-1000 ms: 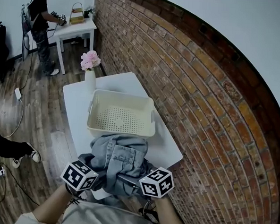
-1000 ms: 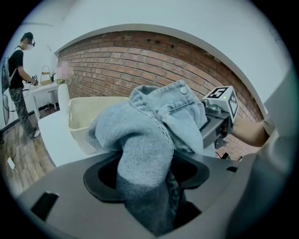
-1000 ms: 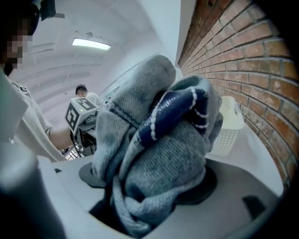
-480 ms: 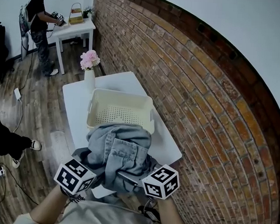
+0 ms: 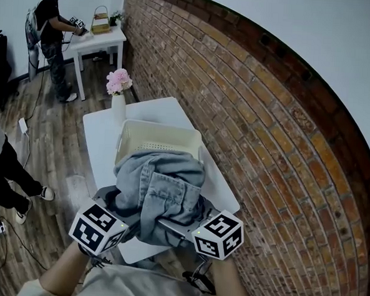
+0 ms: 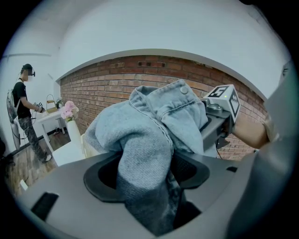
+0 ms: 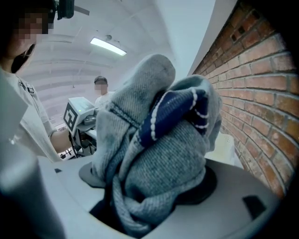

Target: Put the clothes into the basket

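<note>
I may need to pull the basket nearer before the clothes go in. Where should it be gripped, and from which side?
Probably the basket by its right side rim, coming from above: the wall is thin and upright, so jaws can straddle it. The denim clothes cover its near rim, and the vase crowds the left.

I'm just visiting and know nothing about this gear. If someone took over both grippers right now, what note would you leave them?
Left gripper: shut on the light-blue denim garment.
Right gripper: shut on grey knit fabric with navy trim, part of the same bundle.
Things: the bundle hangs between both grippers at the near rim of the cream perforated plastic basket on the white table.
Done: clothes gripped; nothing shows in the basket.
Left: carry the bundle over the basket, lower it, open both jaws.
</note>
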A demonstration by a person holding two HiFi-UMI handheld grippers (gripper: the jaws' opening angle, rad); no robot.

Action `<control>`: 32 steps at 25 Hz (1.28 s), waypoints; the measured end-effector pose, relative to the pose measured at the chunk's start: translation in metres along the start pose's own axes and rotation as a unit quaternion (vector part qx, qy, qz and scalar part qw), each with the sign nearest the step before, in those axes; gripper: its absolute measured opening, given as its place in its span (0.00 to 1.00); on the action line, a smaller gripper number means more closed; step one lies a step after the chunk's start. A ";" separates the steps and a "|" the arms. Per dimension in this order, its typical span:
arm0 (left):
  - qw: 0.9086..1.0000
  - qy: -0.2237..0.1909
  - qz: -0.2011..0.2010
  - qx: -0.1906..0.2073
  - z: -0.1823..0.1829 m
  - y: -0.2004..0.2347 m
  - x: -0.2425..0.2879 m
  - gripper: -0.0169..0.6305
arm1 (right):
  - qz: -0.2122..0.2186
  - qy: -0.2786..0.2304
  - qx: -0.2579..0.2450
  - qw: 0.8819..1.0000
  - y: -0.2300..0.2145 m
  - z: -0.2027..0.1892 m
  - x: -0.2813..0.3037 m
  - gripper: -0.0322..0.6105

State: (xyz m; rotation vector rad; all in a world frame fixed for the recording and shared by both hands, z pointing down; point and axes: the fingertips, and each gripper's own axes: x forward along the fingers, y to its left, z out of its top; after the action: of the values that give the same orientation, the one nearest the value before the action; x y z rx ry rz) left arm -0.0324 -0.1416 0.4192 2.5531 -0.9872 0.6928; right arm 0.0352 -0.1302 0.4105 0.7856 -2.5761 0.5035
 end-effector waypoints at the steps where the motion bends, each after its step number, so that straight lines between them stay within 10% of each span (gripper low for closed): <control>1: 1.000 -0.002 0.001 0.001 0.004 0.002 0.001 0.48 | -0.001 -0.001 -0.003 1.000 -0.003 0.004 0.000 0.65; 32: 0.997 -0.045 0.034 0.043 0.082 0.074 0.041 0.48 | -0.037 -0.044 -0.051 0.997 -0.078 0.080 0.030 0.65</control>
State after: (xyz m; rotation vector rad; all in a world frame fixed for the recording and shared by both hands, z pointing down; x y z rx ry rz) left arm -0.0304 -0.2538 0.3816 2.6561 -1.1018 0.6557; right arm 0.0369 -0.2399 0.3738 0.8823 -2.6178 0.3188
